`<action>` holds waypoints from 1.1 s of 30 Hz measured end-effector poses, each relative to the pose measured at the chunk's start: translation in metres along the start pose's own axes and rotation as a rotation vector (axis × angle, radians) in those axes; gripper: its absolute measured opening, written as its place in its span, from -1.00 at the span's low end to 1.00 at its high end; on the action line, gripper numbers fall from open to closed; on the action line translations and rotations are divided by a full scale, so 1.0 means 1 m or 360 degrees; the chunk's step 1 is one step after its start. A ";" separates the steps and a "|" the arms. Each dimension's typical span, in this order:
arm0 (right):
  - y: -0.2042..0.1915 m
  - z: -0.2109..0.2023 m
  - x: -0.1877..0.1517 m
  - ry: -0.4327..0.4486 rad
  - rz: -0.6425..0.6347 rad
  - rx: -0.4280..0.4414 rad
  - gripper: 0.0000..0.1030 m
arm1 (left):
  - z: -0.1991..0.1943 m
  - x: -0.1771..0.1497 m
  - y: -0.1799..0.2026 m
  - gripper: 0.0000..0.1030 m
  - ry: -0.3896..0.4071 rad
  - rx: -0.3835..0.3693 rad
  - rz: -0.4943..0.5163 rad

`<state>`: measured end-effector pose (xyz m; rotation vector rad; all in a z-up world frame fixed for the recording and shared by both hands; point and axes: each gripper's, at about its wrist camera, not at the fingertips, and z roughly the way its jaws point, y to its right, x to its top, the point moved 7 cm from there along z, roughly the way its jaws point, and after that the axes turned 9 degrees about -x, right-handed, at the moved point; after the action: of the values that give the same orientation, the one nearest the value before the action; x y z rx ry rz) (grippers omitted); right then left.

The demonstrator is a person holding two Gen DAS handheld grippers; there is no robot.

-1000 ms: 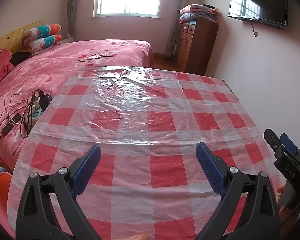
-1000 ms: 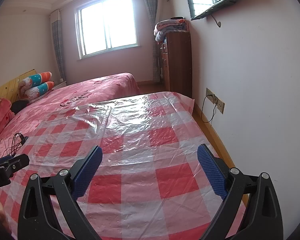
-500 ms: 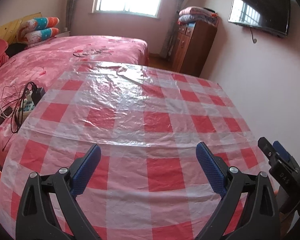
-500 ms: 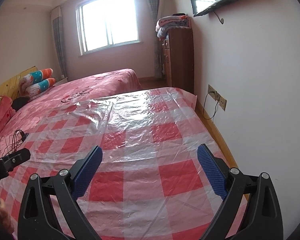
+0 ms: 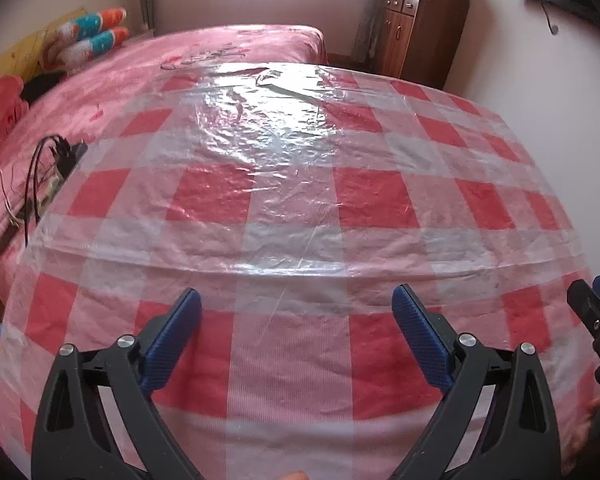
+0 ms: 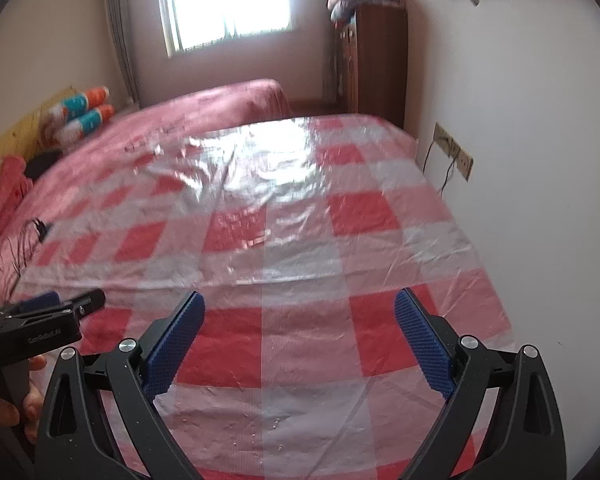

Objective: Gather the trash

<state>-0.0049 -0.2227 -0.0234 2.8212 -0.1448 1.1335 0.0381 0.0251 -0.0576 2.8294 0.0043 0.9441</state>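
A red-and-white checked plastic sheet [image 5: 300, 216] covers the near end of a bed and fills both views [image 6: 320, 248]. I see no loose trash on it. My left gripper [image 5: 296, 300] hovers open over the sheet's near edge, nothing between its blue pads. My right gripper [image 6: 300, 304] is open too, low over the same edge, further right. The right gripper's tip shows at the right edge of the left wrist view [image 5: 592, 312]. In the right wrist view the left gripper [image 6: 48, 312] shows from the side at the left edge, with a hand below it.
A pink bedspread [image 5: 148, 64] lies beyond the sheet, with rolled pillows [image 5: 92, 40] at the headboard. Black cables and a power strip [image 5: 44, 184] lie left of the sheet. A wooden cabinet [image 5: 416, 36] stands by the far wall. Wall sockets [image 6: 456, 152] sit on the right.
Both grippers have tilted down and moved closer to the sheet, so it fills more of each view. The jaws have stayed open.
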 end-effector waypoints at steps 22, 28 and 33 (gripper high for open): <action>-0.018 0.029 -0.015 -0.0214 -0.0137 -0.0087 0.91 | 0.003 0.000 0.003 0.92 -0.0025 0.0032 0.0029; -0.017 0.030 -0.013 -0.0216 -0.0136 -0.0084 0.93 | 0.003 0.000 0.003 0.92 -0.0025 0.0032 0.0029; -0.016 0.030 -0.012 -0.0217 -0.0135 -0.0083 0.93 | 0.003 0.000 0.003 0.92 -0.0025 0.0032 0.0029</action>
<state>0.0089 -0.2097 -0.0546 2.8282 -0.0627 0.9077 0.0399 0.0214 -0.0598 2.8598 -0.0138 0.9306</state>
